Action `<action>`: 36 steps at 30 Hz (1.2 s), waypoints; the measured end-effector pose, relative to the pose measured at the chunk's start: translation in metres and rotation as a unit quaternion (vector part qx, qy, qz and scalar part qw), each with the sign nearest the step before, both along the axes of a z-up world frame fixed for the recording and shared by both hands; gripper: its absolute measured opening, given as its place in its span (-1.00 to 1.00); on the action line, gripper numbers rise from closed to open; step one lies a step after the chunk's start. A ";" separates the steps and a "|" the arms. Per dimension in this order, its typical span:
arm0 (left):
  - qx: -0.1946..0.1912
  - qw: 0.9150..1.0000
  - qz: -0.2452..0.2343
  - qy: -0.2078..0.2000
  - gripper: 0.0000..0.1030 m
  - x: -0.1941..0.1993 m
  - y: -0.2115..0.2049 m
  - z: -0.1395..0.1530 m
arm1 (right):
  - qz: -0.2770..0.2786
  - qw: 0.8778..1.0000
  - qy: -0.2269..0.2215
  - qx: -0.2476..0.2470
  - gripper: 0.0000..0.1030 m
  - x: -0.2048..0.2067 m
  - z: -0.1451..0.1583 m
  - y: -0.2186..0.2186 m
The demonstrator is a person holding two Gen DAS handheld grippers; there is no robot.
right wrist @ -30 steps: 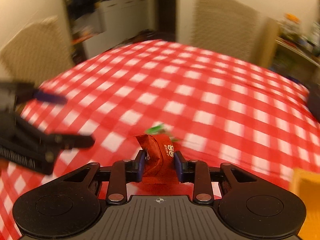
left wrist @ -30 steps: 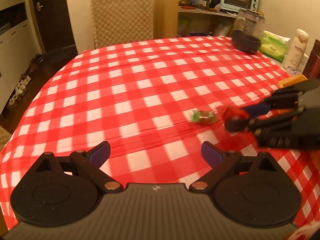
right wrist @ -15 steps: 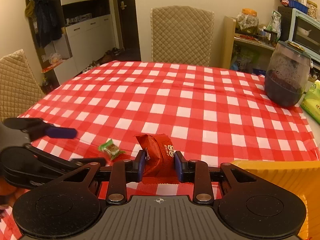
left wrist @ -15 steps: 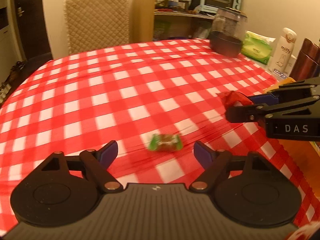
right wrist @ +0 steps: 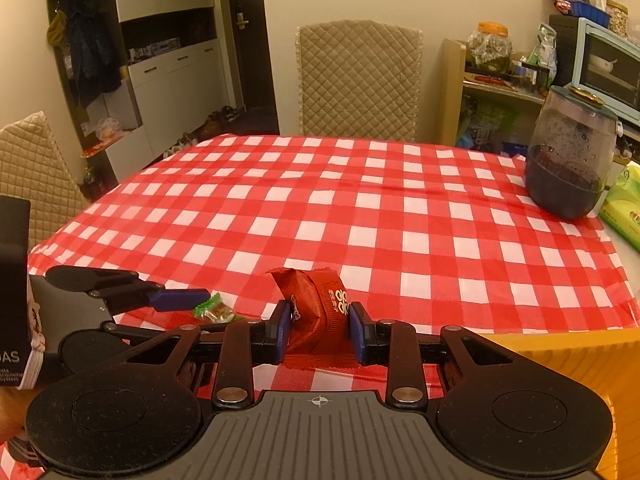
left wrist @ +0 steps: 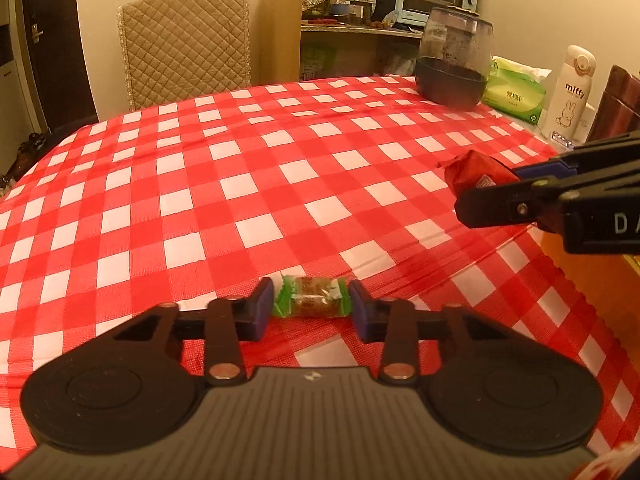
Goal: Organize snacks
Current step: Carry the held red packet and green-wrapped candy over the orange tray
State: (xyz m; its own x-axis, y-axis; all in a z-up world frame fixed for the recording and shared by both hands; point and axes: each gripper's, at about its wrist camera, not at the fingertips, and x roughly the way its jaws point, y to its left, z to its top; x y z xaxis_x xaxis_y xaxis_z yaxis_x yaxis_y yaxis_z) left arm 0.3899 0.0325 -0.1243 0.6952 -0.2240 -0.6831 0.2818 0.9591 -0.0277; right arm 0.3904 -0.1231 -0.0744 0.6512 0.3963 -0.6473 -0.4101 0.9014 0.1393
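Note:
A green-wrapped candy (left wrist: 311, 301) lies on the red-and-white checked tablecloth (left wrist: 240, 184) near the front edge. My left gripper (left wrist: 311, 305) is down around it, its jaws closing, and both blue pads touch the twisted wrapper ends. The right wrist view shows the same candy (right wrist: 214, 310) between the left gripper's fingers (right wrist: 176, 298). My right gripper (right wrist: 319, 320) is shut on a red snack packet (right wrist: 316, 300) and holds it above the cloth. From the left wrist view the packet (left wrist: 472, 168) hangs at the right.
A yellow box (right wrist: 560, 364) stands at the table's near right corner, under the right gripper. At the far right stand a dark glass jar (left wrist: 452, 64), a green tissue pack (left wrist: 516, 94) and a white bottle (left wrist: 570, 88). Quilted chairs (right wrist: 360, 80) ring the table.
My left gripper moved forward and down to the green candy and closed from wide open onto it. The right gripper swung right and now holds still with the red packet.

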 end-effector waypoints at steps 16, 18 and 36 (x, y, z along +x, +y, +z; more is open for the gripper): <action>-0.003 0.999 0.050 0.018 -0.54 -0.029 0.000 0.025 | -0.017 1.000 0.010 0.009 -0.39 -0.019 0.012 -0.005; -0.009 0.998 0.055 0.019 -0.54 -0.038 0.000 0.030 | -0.019 1.000 0.013 0.007 -0.39 -0.029 0.015 -0.007; -0.034 0.997 0.064 0.000 -0.54 -0.167 -0.005 0.078 | -0.068 0.997 0.022 0.018 -0.39 -0.156 0.045 -0.038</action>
State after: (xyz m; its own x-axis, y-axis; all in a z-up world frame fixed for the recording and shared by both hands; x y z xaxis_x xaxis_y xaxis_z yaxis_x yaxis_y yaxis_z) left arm 0.2225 0.0279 -0.0461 0.7207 -0.1784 -0.6699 0.1562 0.9833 -0.0938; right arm 0.2345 -0.1612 -0.0298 0.6711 0.3303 -0.6637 -0.2779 0.9421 0.1878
